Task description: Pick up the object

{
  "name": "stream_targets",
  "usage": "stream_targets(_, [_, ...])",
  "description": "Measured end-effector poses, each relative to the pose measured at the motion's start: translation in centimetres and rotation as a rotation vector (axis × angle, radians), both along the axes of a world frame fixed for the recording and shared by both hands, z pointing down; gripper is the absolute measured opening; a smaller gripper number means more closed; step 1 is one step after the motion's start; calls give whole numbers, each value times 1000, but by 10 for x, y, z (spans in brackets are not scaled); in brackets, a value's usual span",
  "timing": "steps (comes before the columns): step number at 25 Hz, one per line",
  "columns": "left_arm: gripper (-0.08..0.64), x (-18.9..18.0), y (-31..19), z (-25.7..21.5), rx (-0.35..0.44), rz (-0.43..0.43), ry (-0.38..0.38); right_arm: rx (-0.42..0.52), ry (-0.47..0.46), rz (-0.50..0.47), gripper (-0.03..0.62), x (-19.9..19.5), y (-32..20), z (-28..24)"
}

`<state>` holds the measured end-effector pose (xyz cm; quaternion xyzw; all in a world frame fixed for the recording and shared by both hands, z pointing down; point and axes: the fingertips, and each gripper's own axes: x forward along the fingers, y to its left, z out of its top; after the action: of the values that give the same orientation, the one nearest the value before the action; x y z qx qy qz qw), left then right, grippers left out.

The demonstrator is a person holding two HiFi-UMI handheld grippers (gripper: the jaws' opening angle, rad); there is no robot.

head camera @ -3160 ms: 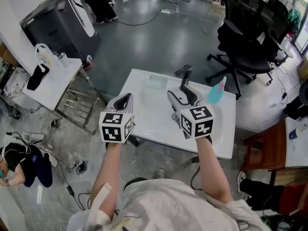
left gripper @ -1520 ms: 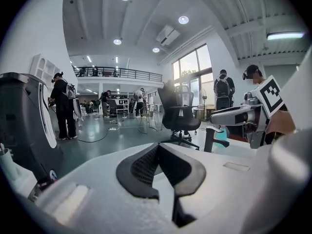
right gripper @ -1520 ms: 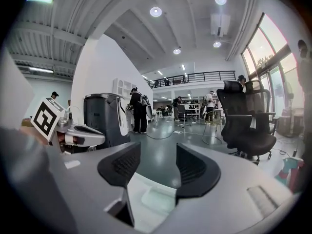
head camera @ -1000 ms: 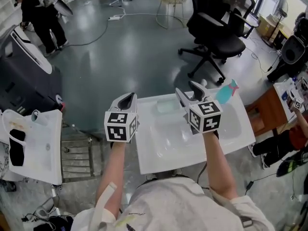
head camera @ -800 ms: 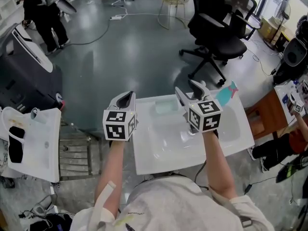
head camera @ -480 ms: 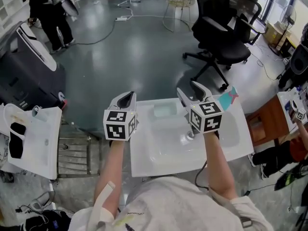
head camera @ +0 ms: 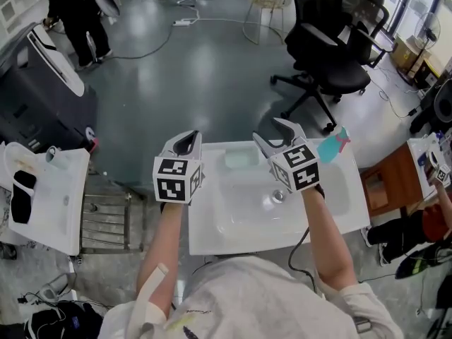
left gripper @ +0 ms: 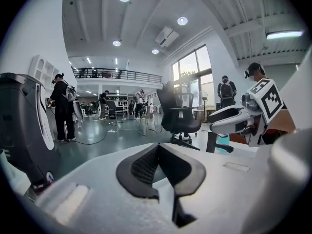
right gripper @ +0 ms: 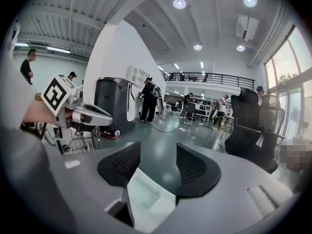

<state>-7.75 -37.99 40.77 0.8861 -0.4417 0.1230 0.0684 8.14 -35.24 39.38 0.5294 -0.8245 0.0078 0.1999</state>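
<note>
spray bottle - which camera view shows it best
The head view: the teal spray bottle shows almost whole at the white table's far right edge. The left gripper view catches only a teal sliver of it, mostly hidden. The right gripper view does not show it.

This is a big open lab hall: a shiny grey floor (head camera: 205, 83) with cables (head camera: 152, 48), black office chairs (head camera: 332, 55), a large grey machine (head camera: 35, 97), a balcony railing (left gripper: 117, 73) and tall windows (left gripper: 195, 77).

White basin (head camera: 233, 233); teal spray bottle (head camera: 332, 147); black chair (head camera: 337, 75); black-white square markers on left tongs (head camera: 185, 141), right tongs (head camera: 275, 134).
</note>
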Motion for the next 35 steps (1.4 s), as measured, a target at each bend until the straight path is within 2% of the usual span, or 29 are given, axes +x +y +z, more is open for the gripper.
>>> stream_targets(5, [2, -6, 5, 3, -4, -3, 5, -48, 90, -94, 216, -21, 3, 16])
stream_targets(10, [2, -8, 11, 6, -8, -2, 16, -113, 248, -201, 230, -37, 6, 42])
stream_targets(21, [2, -11, 17, 12, -14, 2, 22, -319, 459, -466, 229, -76, 22, 97])
stream_targets(28, [2, -22, 15, 14, -20, -25, 25, -431, 564, -550, 222, -76, 26, 130])
stream_targets(35, [2, -28, 12, 21, -28, -52, 24, -497, 615, -605, 202, -80, 24, 163])
